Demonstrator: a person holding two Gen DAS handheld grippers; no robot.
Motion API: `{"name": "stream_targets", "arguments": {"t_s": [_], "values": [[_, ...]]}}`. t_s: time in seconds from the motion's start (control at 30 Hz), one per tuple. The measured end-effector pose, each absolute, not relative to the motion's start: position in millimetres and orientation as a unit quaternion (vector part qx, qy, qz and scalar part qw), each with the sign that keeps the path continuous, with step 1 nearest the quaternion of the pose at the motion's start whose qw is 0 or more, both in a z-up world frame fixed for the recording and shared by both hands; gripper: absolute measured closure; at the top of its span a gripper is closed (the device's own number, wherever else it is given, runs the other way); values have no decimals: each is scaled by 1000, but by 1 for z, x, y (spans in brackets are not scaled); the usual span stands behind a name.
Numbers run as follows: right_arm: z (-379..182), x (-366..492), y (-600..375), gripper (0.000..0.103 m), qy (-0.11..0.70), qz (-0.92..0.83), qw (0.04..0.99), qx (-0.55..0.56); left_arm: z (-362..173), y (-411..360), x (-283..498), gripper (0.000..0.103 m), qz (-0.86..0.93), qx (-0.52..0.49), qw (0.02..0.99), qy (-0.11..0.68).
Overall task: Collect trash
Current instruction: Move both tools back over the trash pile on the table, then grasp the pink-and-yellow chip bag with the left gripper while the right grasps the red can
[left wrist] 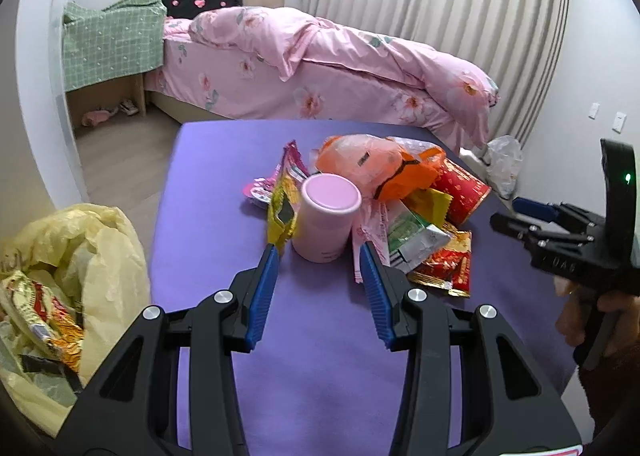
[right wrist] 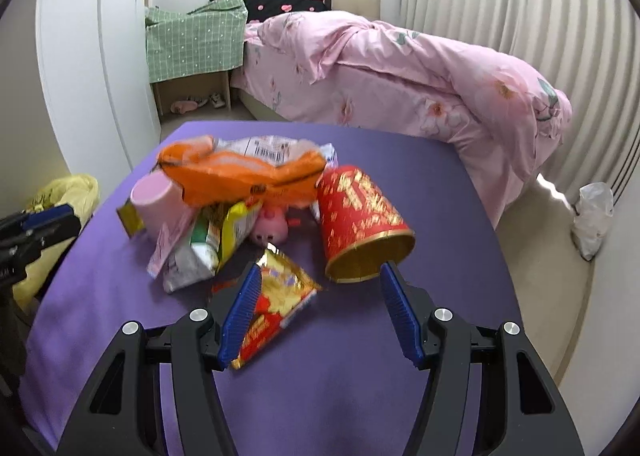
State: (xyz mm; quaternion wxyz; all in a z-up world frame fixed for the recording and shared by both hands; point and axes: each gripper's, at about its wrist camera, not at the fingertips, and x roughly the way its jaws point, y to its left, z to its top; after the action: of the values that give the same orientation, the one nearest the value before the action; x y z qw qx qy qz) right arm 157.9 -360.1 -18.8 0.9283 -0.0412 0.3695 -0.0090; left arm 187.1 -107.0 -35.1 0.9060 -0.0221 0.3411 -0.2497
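Left jaws: I see my left gripper [left wrist: 318,252] spread apart with nothing pinched; its blue pads [left wrist: 264,288] stand either side of open purple cloth, their tips just short of the pink cup [left wrist: 326,215].
Right jaws: my right gripper [right wrist: 320,276] is released wide and empty; the left pad [right wrist: 240,312] sits over the red and gold wrapper [right wrist: 276,304], the right pad near the rim of the red paper tub [right wrist: 362,217]. I cannot tell whether either pad touches.
Table: a purple-covered table [left wrist: 312,356] carries the whole heap.
Trash heap: in the left view it sits at twelve o'clock from my left gripper, the cup upright at the front, a yellow wrapper [left wrist: 282,211] touching it at nine o'clock.
Orange bag: a crumpled orange bag [right wrist: 240,175] lies on top of the heap, at eleven o'clock from my right gripper.
Tub: the red tub lies tipped on its side, mouth towards me, at one o'clock.
Green packet: a green and white packet [right wrist: 200,252] lies at ten o'clock, beside a small pink toy [right wrist: 272,230].
Collection bag: a yellow plastic bag [left wrist: 100,256] stands open off the table at nine o'clock from my left gripper, wrappers inside it.
Background: a bed [left wrist: 340,67] with pink bedding, beyond the table.
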Motion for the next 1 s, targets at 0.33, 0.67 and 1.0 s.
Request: {"name": "stream_targets", "arguments": {"t_s": [0.33,0.67,1.0], "values": [[-21,142,-372,45,364,-23,931,-31,-40,-98,253,63,-238,-65,901,358],[-17,147,-378,45,359,-35,933,-18,-70,-108,294,93,-241,-64,867,432],[-5,163,-365,45,348,-23,937,-27,-49,-71,243,102,-251,-64,866,429]]}}
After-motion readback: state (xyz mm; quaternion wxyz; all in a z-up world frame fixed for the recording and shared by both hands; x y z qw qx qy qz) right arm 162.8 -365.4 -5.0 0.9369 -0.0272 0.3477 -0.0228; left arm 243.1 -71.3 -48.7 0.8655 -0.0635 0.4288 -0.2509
